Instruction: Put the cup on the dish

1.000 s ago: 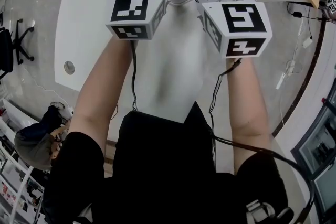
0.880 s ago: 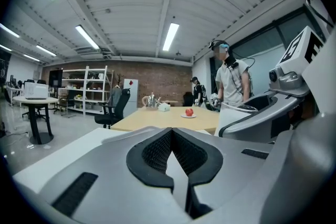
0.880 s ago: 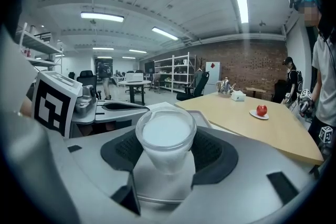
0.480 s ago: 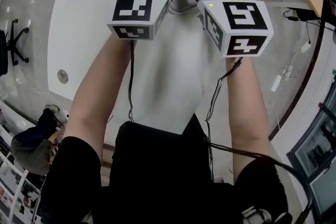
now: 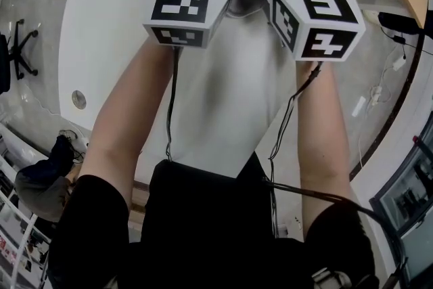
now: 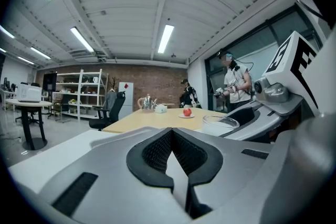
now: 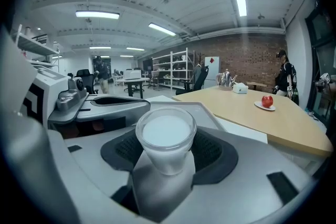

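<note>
White inside and clear at the rim, the cup stands upright between the jaws of my right gripper, which clamp its lower body and hold it off any surface. I judge this the carry step: cup lifted, dish not reached. No dish shows on the white table below, so the next move calls for finding it, then lowering level. My left gripper is closed on nothing, just beside the right. The white table's near edge meets my waist and its bare top leaves room. Past its far right corner stands a wooden table.
</note>
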`<state>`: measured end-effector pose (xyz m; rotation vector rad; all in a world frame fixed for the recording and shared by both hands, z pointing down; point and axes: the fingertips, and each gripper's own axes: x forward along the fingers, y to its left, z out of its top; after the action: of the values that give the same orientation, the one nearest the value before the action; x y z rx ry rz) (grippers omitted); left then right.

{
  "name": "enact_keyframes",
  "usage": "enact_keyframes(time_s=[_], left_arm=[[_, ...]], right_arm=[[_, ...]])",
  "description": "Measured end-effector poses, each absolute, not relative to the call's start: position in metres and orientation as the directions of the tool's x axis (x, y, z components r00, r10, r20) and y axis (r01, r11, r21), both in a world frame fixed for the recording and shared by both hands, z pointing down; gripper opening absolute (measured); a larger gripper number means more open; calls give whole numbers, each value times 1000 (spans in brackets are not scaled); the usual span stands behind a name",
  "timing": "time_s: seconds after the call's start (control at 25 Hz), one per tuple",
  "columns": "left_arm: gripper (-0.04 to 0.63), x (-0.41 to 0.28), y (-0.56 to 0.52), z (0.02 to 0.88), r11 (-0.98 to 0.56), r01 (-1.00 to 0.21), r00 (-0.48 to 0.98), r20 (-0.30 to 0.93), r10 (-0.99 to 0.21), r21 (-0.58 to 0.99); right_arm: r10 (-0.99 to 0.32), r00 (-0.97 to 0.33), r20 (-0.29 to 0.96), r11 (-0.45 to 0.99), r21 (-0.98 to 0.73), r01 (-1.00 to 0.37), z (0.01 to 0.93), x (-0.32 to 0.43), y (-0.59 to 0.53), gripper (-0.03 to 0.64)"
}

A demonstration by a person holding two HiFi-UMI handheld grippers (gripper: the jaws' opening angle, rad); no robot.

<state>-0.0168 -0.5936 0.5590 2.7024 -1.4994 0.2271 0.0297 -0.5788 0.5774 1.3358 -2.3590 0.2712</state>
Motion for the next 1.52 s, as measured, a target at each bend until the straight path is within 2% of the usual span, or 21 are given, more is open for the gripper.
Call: enact_keyframes(time_s=[0.32, 1.08, 1.52], left_arm=[[6, -15, -597, 558, -539, -842, 535, 105, -838, -13], [6, -15, -594, 548, -537, -844, 535, 93, -839, 10], [6, -27, -589, 538, -521, -854, 518, 116, -847, 10]], right_arm=[[-773, -453, 443, 520, 35, -853, 591, 24, -589, 237], [-766, -452, 458, 507, -4, -862, 610, 25, -588, 238], [-771, -492, 404, 530, -21, -848, 583, 17, -583, 241]])
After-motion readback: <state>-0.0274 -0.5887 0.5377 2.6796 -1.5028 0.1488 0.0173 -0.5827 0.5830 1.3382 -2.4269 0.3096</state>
